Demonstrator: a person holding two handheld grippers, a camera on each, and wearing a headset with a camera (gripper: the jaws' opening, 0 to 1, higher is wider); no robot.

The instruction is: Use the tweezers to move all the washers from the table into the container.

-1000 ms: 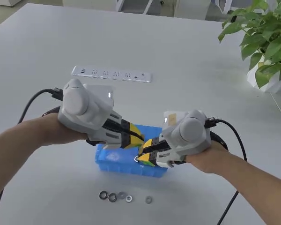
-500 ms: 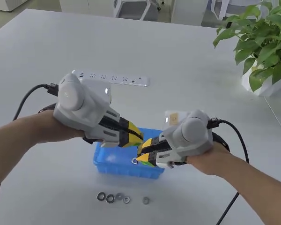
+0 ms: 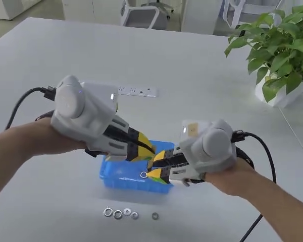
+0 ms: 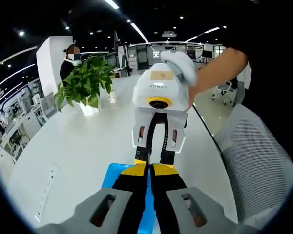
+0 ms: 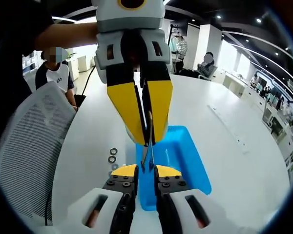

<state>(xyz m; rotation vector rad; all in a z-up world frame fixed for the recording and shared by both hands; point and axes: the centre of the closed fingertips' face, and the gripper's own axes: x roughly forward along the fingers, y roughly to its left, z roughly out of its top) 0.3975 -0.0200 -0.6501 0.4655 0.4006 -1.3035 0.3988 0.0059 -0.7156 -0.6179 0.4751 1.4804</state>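
Tweezers (image 5: 145, 158) mostly hidden in left hand-held gripper (image 3: 149, 150) | washer (image 3: 143, 175) tiny, over container (image 3: 116, 174)

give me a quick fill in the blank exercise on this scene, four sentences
The left hand-held gripper grips the ___ between its jaws.
The container is coloured ___.
In the head view, ___ washers lie on the table, on the near side of the container.
Beyond the container lies a white ___.
Missing words: tweezers; blue; five; power strip.
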